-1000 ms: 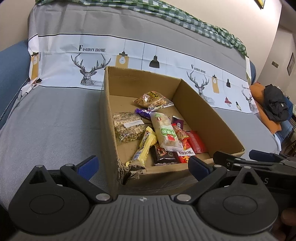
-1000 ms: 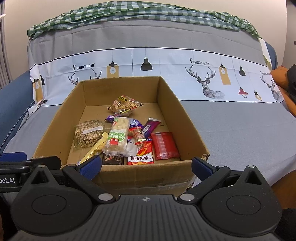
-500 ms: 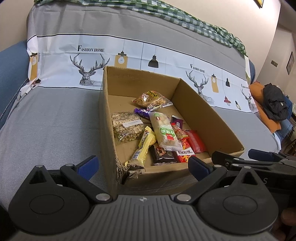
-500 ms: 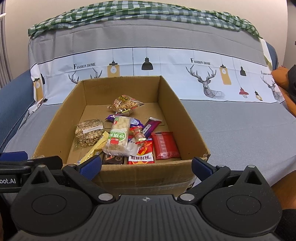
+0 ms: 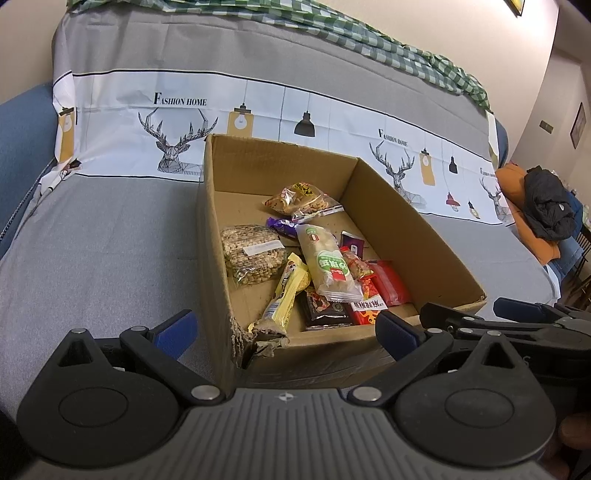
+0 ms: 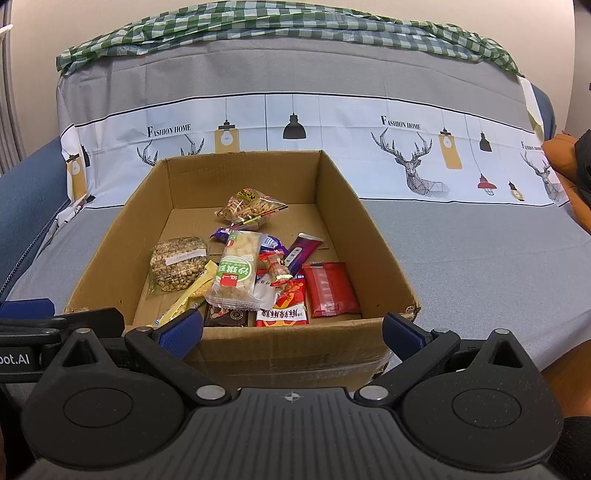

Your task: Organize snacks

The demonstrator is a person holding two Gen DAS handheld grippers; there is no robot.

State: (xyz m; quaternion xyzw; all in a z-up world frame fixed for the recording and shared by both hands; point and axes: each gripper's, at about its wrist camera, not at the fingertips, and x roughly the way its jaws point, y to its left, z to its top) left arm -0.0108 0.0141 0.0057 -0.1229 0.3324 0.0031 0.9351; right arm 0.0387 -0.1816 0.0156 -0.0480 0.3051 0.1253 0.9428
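Note:
An open cardboard box (image 5: 413,229) (image 6: 110,251) stands on a grey covered sofa seat. Several snack packs lie inside: a bag of nuts (image 5: 253,254) (image 6: 177,264), a green-labelled cracker pack (image 5: 328,264) (image 6: 238,271), a yellow bar (image 5: 286,291), a red pack (image 5: 391,282) (image 6: 330,290) and a clear bag at the back (image 5: 301,199) (image 6: 251,208). My left gripper (image 5: 284,328) is open and empty in front of the box's near left corner. My right gripper (image 6: 293,330) is open and empty before the box's near wall.
The sofa backrest (image 6: 295,122) with a deer-print cover rises behind the box. A green checked cloth (image 6: 258,22) lies on top. An orange cushion with dark clothing (image 5: 543,218) sits at the right. The box's near left corner (image 5: 255,339) is torn.
Both views have shifted very slightly; the grippers stay open and the snacks have not moved.

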